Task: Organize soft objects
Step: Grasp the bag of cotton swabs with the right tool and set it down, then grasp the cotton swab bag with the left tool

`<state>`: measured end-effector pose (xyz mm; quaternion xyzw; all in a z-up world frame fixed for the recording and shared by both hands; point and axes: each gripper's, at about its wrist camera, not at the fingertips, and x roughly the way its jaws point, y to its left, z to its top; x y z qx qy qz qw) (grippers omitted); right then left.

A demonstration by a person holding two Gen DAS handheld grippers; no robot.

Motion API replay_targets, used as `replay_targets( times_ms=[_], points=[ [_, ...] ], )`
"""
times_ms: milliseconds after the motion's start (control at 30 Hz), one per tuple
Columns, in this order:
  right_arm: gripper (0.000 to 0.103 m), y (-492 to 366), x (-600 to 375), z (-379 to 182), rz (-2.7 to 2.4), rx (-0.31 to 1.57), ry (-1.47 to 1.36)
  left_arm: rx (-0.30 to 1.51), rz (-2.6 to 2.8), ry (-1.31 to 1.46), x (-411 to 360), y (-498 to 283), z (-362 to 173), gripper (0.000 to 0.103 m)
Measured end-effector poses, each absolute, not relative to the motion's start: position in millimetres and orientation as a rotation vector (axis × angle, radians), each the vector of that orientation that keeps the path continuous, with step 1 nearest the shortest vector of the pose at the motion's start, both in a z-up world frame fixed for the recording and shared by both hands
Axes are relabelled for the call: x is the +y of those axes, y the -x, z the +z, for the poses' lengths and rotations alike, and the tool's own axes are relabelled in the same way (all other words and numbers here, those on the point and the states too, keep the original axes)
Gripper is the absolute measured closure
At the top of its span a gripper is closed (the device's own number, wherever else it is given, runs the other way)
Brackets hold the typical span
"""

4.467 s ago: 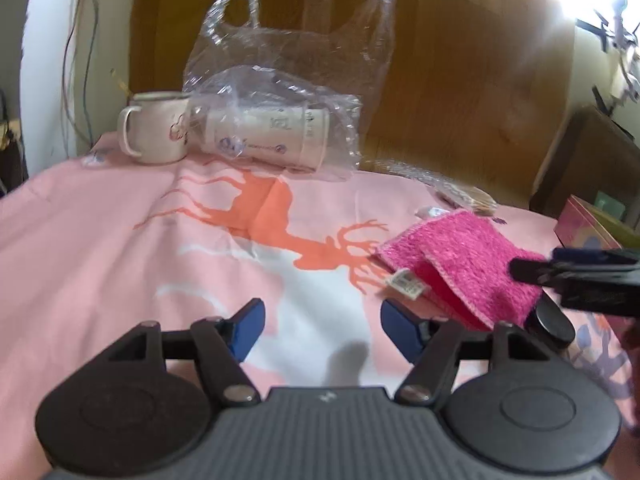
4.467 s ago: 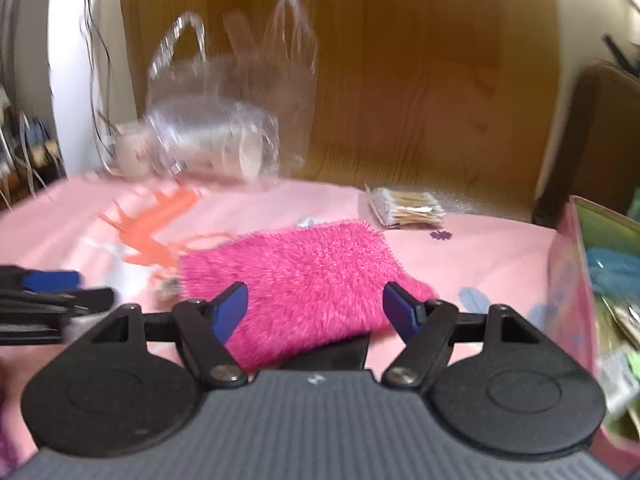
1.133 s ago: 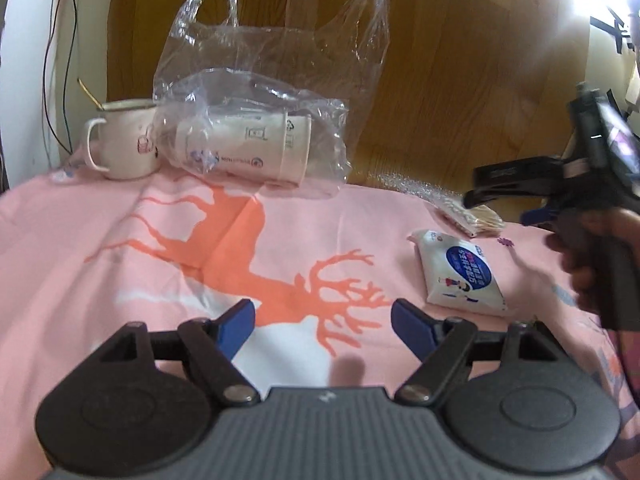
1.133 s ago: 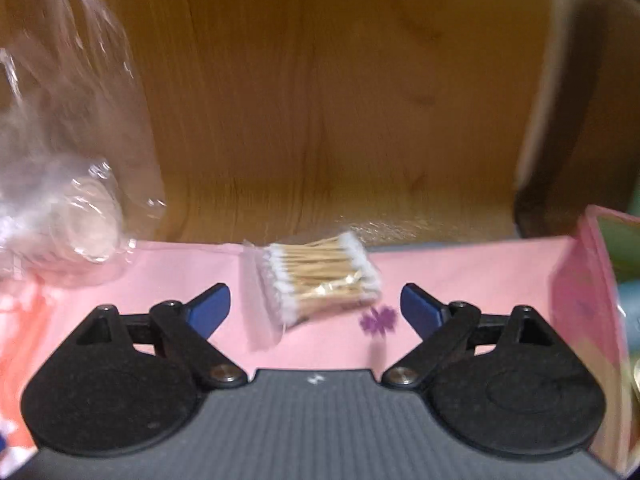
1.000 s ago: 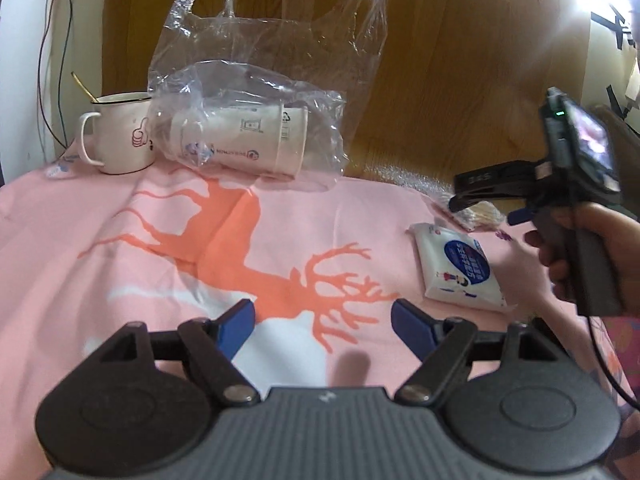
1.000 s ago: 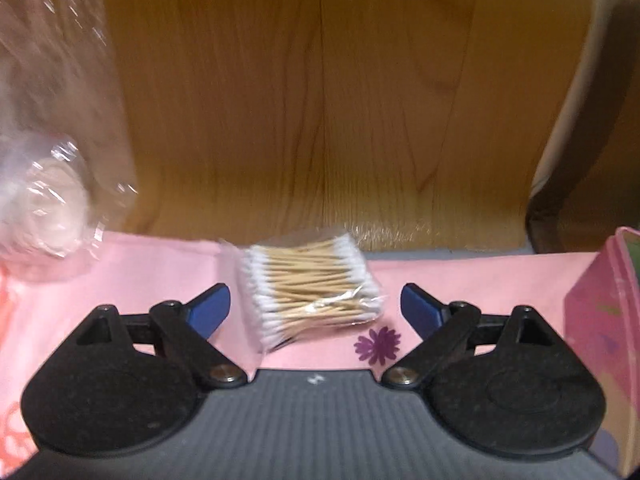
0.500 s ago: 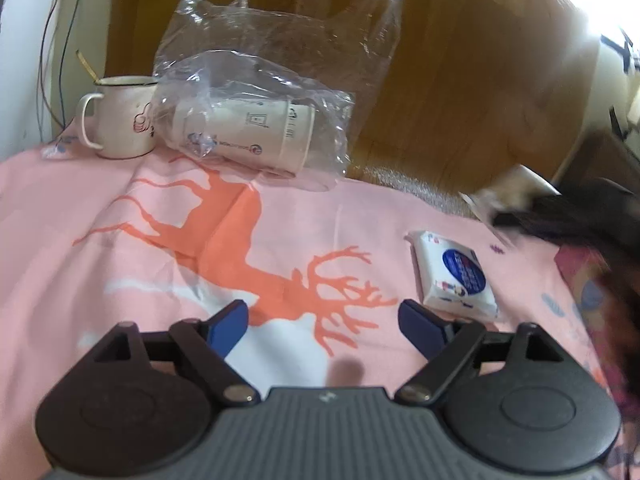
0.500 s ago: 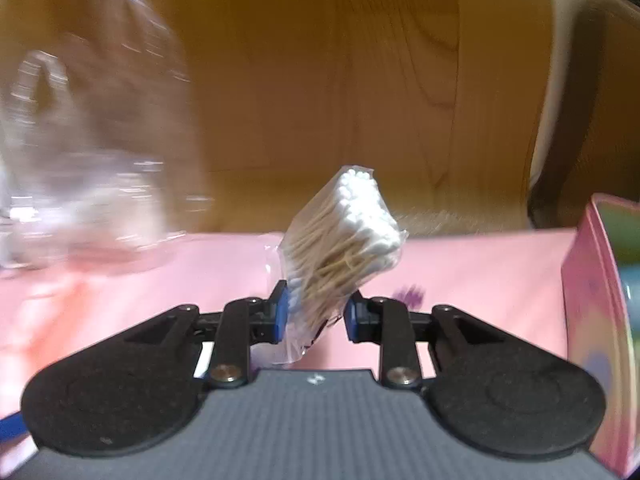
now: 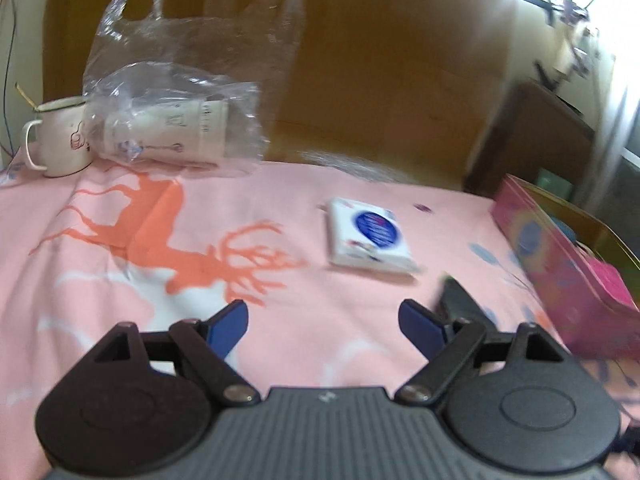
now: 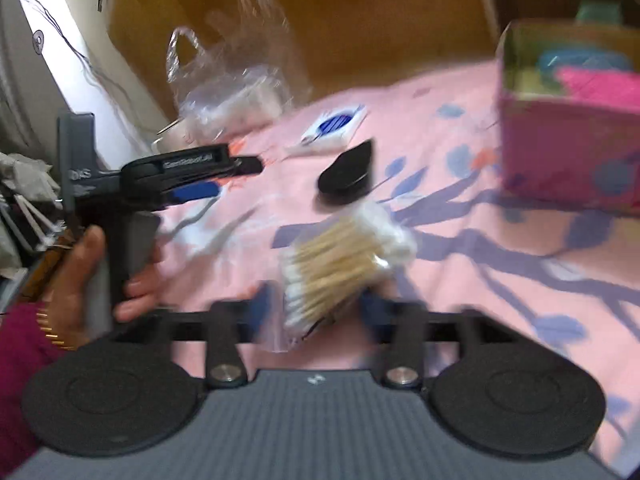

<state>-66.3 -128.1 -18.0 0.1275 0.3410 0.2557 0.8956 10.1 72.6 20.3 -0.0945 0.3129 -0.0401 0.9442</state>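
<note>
My right gripper (image 10: 316,308) is shut on a clear packet of cotton swabs (image 10: 344,260) and holds it above the pink cloth. A pink box (image 10: 568,152) at the right has a pink fuzzy cloth (image 10: 600,84) inside; it also shows in the left wrist view (image 9: 560,256). A white tissue pack with a blue label (image 9: 368,236) lies on the cloth; it also shows in the right wrist view (image 10: 332,128). My left gripper (image 9: 324,324) is open and empty, just short of the tissue pack. In the right wrist view it (image 10: 224,176) is at the left, held by a hand.
A clear plastic bag with a paper cup (image 9: 180,128) and a white mug (image 9: 56,144) stand at the back left against a wooden board. A black teardrop-shaped lid (image 10: 348,176) lies on the pink deer-print cloth (image 9: 160,240). The right wrist view is blurred.
My right gripper has swung right and toward the pink box with the cotton swab packet in it. My left gripper has shifted slightly, and the tissue pack now sits nearer its middle.
</note>
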Motion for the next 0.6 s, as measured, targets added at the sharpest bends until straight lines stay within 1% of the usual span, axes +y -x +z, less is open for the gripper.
replay_targets(
  times_ms=[133,233,400,467,533,567,600],
  points=[
    [0.012,98.4,-138.8,-8.4,0.431,0.532,-0.090,0.708,-0.192,0.285,68.1,26.3,27.4,0.018],
    [0.010,105.0,-148.3,-3.2,0.454,0.456,0.002,0.780,-0.286,0.373,65.2,44.9,26.0,0.018],
    [0.007,85.9,-145.5,-4.5,0.581,0.477,0.202,0.870,-0.390,0.473,49.1,53.5,17.9,0.019],
    [0.005,71.9,-141.8,-8.0,0.612,0.504,0.265,0.895,-0.391,0.464,37.9,48.4,13.8,0.019],
    [0.004,71.2,-142.4,-10.8,0.662,0.525,0.285,0.879,-0.378,0.425,27.3,46.4,14.8,0.020],
    [0.005,71.4,-139.7,-11.1,0.669,0.526,0.298,0.874,-0.375,0.415,23.2,45.4,14.6,0.021],
    [0.006,68.0,-137.5,-13.4,0.671,0.537,0.308,0.867,-0.370,0.410,19.7,43.5,14.3,0.026]
  ],
)
